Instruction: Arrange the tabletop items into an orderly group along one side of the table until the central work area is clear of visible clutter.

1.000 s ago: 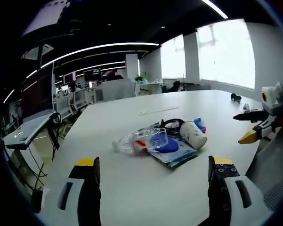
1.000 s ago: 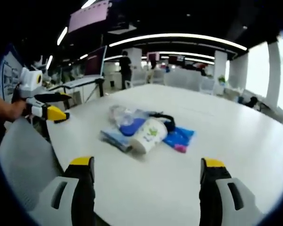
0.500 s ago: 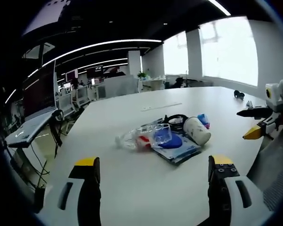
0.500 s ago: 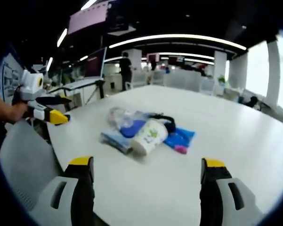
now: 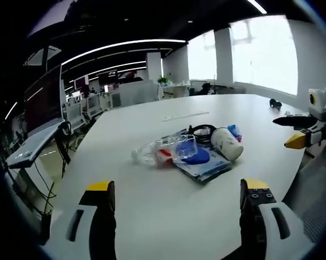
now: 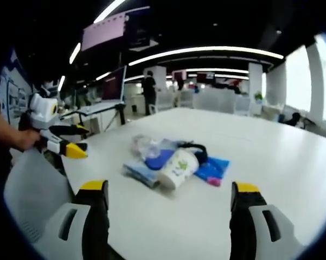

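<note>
Left gripper view: left gripper and right gripper both spread, empty. Cup lies tipped mid-frame on worktop — a nudge may roll it.

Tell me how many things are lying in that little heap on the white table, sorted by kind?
Paper cup, on its side: 1
Clear plastic bottle, lying down: 1
Flat blue packets: 2, one under the heap, one bright blue
Round dark blue piece: 1
Black coiled cable or strap: 1
Total: 6, as far as the blur lets me tell.
</note>
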{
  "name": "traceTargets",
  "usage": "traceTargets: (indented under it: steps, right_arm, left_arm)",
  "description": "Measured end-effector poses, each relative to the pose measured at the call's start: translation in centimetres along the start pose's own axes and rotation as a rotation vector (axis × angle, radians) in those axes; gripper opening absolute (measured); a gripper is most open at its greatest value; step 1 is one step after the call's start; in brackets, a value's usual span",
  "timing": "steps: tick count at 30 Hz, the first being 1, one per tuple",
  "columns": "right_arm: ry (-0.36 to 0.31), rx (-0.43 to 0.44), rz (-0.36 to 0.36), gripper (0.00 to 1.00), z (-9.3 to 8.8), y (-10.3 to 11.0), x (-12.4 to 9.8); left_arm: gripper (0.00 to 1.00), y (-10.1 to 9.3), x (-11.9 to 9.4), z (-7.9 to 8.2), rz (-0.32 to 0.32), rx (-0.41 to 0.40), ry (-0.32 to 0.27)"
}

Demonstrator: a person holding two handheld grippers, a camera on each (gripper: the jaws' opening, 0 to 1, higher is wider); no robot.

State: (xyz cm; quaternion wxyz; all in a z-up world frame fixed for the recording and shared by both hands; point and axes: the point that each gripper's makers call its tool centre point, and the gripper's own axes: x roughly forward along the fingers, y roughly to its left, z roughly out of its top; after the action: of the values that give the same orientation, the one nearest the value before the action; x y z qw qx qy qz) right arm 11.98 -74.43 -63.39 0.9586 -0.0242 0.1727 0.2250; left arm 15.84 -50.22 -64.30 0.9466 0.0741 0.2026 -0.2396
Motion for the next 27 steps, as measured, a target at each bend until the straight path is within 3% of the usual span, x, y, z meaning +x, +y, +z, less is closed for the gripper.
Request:
traceTargets:
  steps: [12,22,27]
  right_arm:
    - [-0.02,-0.025,0.015,0.91,0.9,0.2,-0.3]
    - [-0.033,-0.065,0.111,0.91,2.6,0.7,1.4]
    - [-0.045,-0.09,0.164,0.9,3.6,1.0,2.5]
  left_arm:
    - [0.96,-0.1,0.0,0.2,-0.013,-0.016,-0.006]
    - [0.96,0.0,0.1,0.1,-0.022,-0.021,0.011]
    - [0.96,1.1,0.2,-0.1,-0.008,-0.034,0.029]
